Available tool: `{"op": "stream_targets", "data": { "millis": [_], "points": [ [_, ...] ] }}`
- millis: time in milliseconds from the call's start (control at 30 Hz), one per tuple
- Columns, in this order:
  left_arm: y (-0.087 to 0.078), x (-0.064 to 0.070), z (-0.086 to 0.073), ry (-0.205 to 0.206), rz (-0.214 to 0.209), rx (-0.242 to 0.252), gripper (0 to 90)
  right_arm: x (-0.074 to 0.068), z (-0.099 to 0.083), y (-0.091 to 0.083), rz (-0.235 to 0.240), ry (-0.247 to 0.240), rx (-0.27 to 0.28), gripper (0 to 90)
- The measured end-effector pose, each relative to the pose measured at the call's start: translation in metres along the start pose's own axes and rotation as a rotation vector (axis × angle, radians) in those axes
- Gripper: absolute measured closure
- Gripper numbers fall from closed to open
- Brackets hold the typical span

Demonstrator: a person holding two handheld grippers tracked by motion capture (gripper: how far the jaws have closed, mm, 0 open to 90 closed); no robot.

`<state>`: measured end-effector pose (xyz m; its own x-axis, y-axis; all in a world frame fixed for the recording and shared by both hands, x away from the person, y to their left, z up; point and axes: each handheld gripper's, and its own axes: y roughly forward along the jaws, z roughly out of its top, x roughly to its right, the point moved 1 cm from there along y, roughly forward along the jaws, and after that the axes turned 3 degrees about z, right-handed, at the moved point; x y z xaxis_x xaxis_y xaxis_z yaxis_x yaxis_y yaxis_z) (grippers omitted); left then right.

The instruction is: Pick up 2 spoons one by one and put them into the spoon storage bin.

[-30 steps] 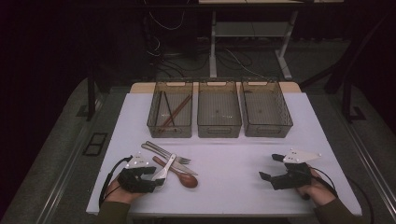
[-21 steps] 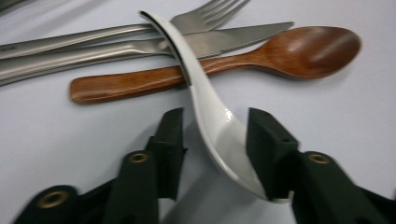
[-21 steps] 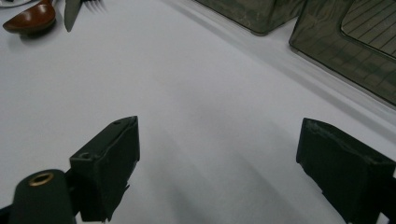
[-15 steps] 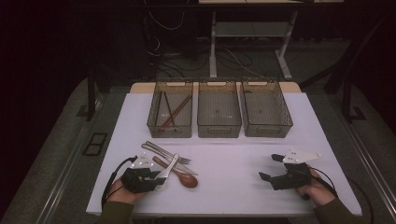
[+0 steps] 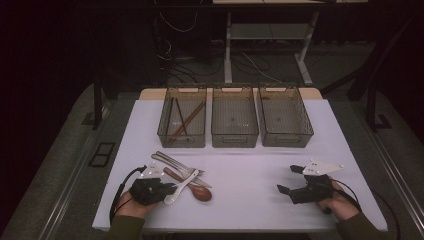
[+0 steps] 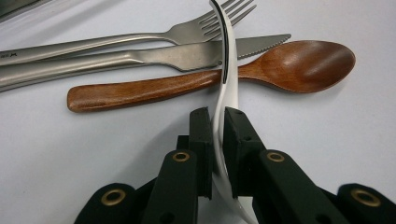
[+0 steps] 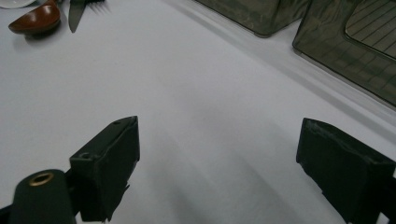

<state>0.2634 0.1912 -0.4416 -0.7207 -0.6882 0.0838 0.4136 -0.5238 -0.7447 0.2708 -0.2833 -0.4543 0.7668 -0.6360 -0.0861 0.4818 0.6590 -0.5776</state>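
My left hand-held gripper (image 6: pixel 215 133) is squeezed tight on the white spoon (image 6: pixel 225 88). Its two black jaws press on the spoon's thin handle, one on each side. The white spoon stands on its edge and reaches over the wooden spoon (image 6: pixel 210 79). It crosses the wooden spoon near where the brown handle meets the bowl. From the high view, my left hand-held gripper (image 5: pixel 167 190) sits just beside the wooden spoon (image 5: pixel 192 186), on the side closest to me, and the white spoon (image 5: pixel 181 186) lies across it.

Right behind the wooden spoon lie a metal knife (image 6: pixel 140 58) and a metal fork (image 6: pixel 140 39). The knife touches the wooden spoon. The fork lies next to the knife, on the far side from the wooden spoon. All of them rest on the white worktop (image 5: pixel 250 175).

Farther back from the wooden spoon stand three see-through bins in a row. The left bin (image 5: pixel 182 120) is the nearest one to the wooden spoon, and it has long thin sticks in it. The middle bin (image 5: pixel 234 119) and the right bin (image 5: pixel 284 119) come after it.

My right hand-held gripper (image 5: pixel 290 181) is well apart from the wooden spoon, off to my right. Its jaws are spread wide and hold nothing. In the right gripper view, bare worktop (image 7: pixel 210 93) shows between them.
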Motion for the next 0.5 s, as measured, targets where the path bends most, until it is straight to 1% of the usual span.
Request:
{"op": "stream_targets", "data": {
  "millis": [133,167,200,233,267,300,367,500],
  "points": [
    [-0.0015,-0.0008,0.0004,0.008,0.014,-0.003,81.7,-0.0003,0.0002,0.0002,0.002,-0.001,0.002,13.2],
    [-0.0015,-0.0003,0.0005,0.003,0.018,-0.002,81.7,-0.0003,0.0002,0.0002,0.003,-0.003,0.002,13.2],
    [-0.0018,-0.0009,0.0009,0.012,0.024,-0.001,81.7,-0.0004,0.0002,0.0004,0.003,-0.003,0.001,13.2],
    [-0.0024,-0.001,0.0013,0.008,0.029,0.004,81.8,-0.0003,0.0003,0.0005,0.003,-0.003,0.001,13.2],
    [-0.0032,-0.0008,0.0014,-0.004,0.033,0.017,81.8,-0.0003,0.0003,0.0005,0.003,-0.003,0.002,13.2],
    [-0.0046,-0.0018,0.0019,0.0,0.034,0.022,81.8,-0.0002,0.0003,0.0005,0.003,-0.002,0.002,13.2],
    [-0.0063,-0.0025,0.0023,-0.01,0.04,0.035,81.8,-0.0002,0.0003,0.0005,0.004,-0.003,0.002,13.2],
    [-0.0082,-0.0022,0.0044,0.0,0.05,0.049,81.9,-0.0006,0.0004,0.0008,0.007,-0.004,0.003,13.2]
  ]
}}
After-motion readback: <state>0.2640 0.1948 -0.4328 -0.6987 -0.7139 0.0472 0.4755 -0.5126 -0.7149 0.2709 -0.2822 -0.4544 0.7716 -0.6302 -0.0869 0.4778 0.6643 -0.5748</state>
